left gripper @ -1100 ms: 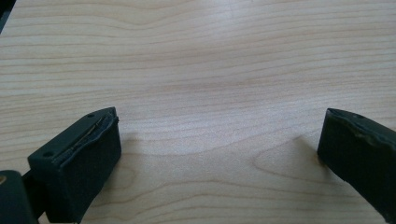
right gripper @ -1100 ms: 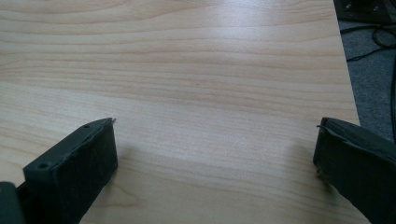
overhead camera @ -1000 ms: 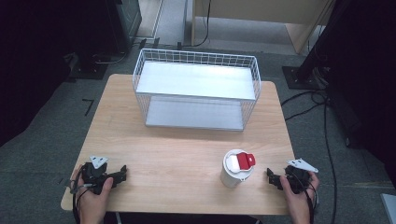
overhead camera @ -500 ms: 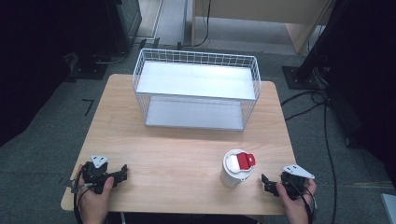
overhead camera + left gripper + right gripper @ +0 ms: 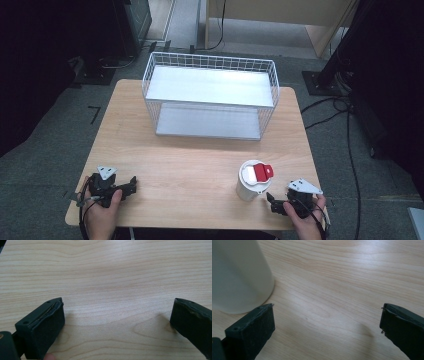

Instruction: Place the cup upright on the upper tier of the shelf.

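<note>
White cup (image 5: 249, 187) with unmarked red-tabbed lid stands beside right tool (image 5: 272, 201).

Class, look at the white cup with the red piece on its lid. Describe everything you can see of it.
The white cup is a plain, smooth, matte cylinder standing upright on the wooden table, near its front right edge. Its white lid carries a red tab pointing right. Nothing grips it: the right claw sits just beside its base, jaws open, the cup outside the gap. In the right gripper view its pale wall meets the table squarely.
</note>
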Tool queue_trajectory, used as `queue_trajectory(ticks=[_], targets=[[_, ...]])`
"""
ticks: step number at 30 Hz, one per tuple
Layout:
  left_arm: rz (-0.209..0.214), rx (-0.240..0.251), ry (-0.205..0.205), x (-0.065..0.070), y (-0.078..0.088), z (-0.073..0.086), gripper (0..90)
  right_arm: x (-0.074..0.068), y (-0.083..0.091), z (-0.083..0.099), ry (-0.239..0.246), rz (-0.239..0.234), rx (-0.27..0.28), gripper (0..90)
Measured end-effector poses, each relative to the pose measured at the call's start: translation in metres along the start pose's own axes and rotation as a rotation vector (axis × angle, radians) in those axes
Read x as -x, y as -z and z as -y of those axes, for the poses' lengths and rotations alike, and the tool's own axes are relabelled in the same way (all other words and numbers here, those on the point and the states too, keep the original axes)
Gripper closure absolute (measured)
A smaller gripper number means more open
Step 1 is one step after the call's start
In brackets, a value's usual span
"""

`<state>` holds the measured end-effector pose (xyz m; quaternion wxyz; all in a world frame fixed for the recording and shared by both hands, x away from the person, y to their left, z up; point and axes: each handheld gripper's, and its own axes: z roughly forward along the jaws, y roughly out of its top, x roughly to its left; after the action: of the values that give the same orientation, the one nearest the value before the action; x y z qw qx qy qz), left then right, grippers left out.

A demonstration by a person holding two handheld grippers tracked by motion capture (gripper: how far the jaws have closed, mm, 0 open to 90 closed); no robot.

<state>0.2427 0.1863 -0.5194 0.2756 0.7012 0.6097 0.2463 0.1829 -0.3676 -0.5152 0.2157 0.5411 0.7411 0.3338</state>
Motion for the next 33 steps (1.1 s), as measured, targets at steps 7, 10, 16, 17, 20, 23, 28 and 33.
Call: queue_trajectory(ticks=[7,10,16,17,20,23,28,33], targets=[[0.0,0.0,0.0,0.0,0.0,0.0,0.0,-0.015,-0.001,-0.001,0.042,-0.047,0.0,0.0],[0.0,0.0,0.0,0.0,0.0,0.0,0.0,-0.018,-0.002,-0.002,0.057,-0.066,0.001,0.0],[0.0,0.0,0.0,0.0,0.0,0.0,0.0,-0.025,-0.004,-0.002,0.091,-0.104,-0.006,0.0],[0.0,0.0,0.0,0.0,0.0,0.0,0.0,-0.028,-0.005,-0.002,0.097,-0.113,-0.009,0.0],[0.0,0.0,0.0,0.0,0.0,0.0,0.0,-0.032,-0.006,-0.003,0.109,-0.133,-0.003,0.0],[0.0,0.0,0.0,0.0,0.0,0.0,0.0,-0.034,-0.006,-0.003,0.11,-0.147,0.005,0.0],[0.0,0.0,0.0,0.0,0.0,0.0,0.0,-0.038,-0.005,-0.005,0.109,-0.219,0.032,0.3],[0.0,0.0,0.0,0.0,0.0,0.0,0.0,-0.04,-0.006,-0.007,0.096,-0.258,0.052,0.5]])
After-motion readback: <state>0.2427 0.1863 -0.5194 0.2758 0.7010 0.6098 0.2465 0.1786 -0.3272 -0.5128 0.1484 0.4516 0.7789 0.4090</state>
